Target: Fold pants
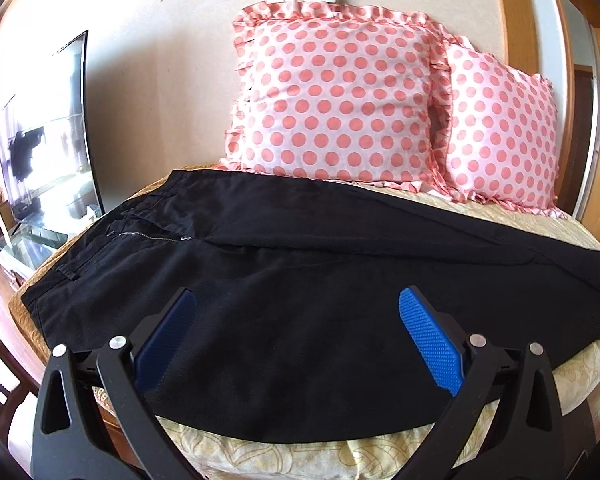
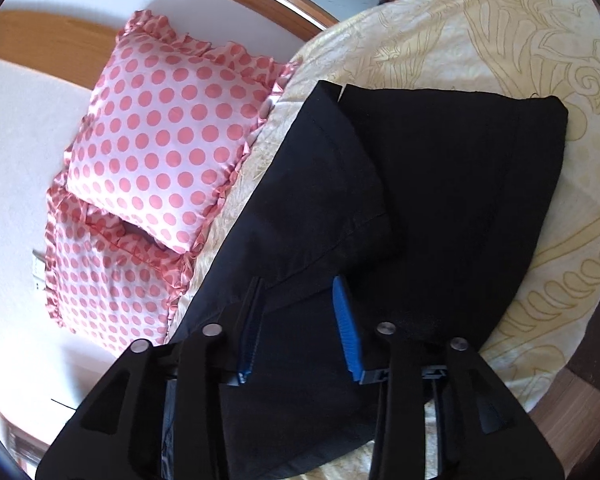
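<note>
left gripper [image 1: 295, 312]: jaws held wide apart, pitched downward, nothing gripped | right gripper [image 2: 297, 312]: jaws parted partway, blue pads [image 2: 346, 328] not pressed together, angled downward, rolled sideways

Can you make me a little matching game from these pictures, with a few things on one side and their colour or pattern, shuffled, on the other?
Things:
1. pants
2. pillows
3. bed cover
4. gripper pads

Looks:
A. pale yellow with a swirling line pattern
B. blue, ribbed
C. plain black
D. pink with darker polka dots and a frill

Pairs: 1-C, 2-D, 3-A, 4-B
</note>
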Tool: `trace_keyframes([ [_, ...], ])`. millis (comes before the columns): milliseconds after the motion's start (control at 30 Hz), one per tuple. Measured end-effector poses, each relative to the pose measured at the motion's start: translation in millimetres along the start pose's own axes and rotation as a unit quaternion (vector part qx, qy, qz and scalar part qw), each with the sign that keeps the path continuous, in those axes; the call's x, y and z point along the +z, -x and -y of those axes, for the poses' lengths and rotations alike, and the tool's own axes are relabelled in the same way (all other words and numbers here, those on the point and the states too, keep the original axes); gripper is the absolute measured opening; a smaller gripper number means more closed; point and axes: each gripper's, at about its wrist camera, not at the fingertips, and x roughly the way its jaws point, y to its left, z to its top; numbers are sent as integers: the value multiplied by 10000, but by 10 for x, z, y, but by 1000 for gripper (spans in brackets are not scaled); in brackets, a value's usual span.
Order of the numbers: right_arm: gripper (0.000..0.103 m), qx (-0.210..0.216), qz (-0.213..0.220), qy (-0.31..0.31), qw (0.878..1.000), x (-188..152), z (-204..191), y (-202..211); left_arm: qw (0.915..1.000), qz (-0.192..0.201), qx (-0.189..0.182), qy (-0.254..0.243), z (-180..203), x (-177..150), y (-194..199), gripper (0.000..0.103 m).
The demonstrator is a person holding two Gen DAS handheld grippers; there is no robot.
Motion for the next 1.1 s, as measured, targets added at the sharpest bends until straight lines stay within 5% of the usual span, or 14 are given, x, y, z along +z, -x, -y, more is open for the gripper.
trace_keyframes([
  [233,39,-138,-401,-558,9975,-65,58,24,9983,189,355,416,-215,212,73,101],
  [400,39,-125,-92,-948,9954,67,120,-3,9958,136,533,727,-277,305,-10,101],
  [633,38,-169,413,-344,9984,142,2,-92,9937,331,595,887,-231,338,90,101],
  [933,47,-171,-111,-527,9984,-33,12,59,9914,375,790,977,-194,440,122,101],
  [1100,47,-253,311,-403,9984,115,-50,-13,9915,345,630,1088,-58,424,234,101],
])
